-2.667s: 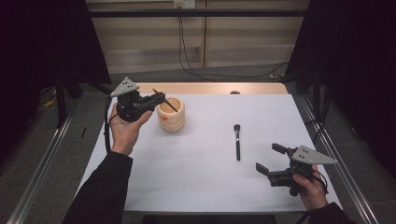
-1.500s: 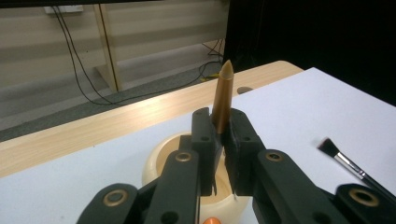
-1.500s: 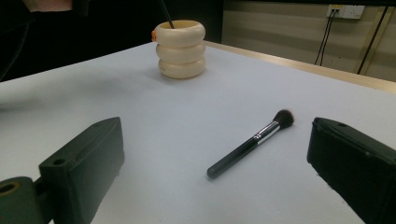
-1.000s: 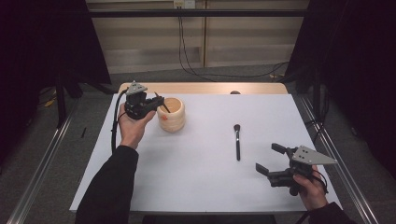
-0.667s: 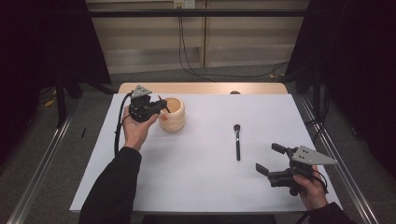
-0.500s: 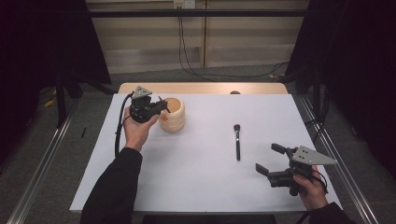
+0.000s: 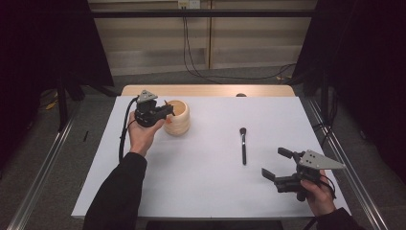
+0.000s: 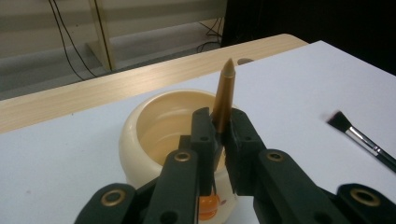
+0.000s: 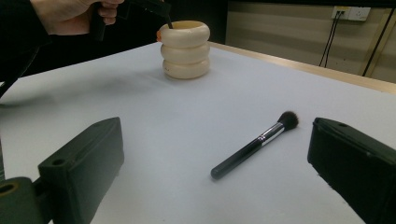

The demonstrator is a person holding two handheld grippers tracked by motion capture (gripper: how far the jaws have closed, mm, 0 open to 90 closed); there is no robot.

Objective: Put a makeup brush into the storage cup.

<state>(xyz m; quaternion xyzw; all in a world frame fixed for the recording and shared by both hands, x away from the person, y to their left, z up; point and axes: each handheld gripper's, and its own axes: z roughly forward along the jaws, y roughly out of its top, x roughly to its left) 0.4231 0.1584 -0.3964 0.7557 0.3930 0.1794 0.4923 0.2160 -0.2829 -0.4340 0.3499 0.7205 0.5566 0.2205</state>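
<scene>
- At the lower right of the high view, we are holding the right gripper (image 7: pixel 274 164) low over the white table (image 7: pixel 206 191), and its jaws are standing wide apart with nothing between them.
- Just beyond it, near the middle right of the frame, a black makeup brush (image 7: pixel 243 145) is lying flat on the table, with its bristles pointing to the far edge; in the right gripper view it (image 9: pixel 254 145) is lying between the two spread jaws but apart from both.
- Farther, at the upper left of the high view, we are holding the left gripper (image 7: pixel 165 110) at the rim of a cream ribbed pot (image 7: pixel 178 118).
- In the left gripper view its jaws are pinching a golden pencil-like stick (image 8: pixel 223 95), which is standing almost upright over the pot's opening.
- At the far edge, a strip of bare wood (image 7: pixel 206 90) is showing behind the white surface.
</scene>
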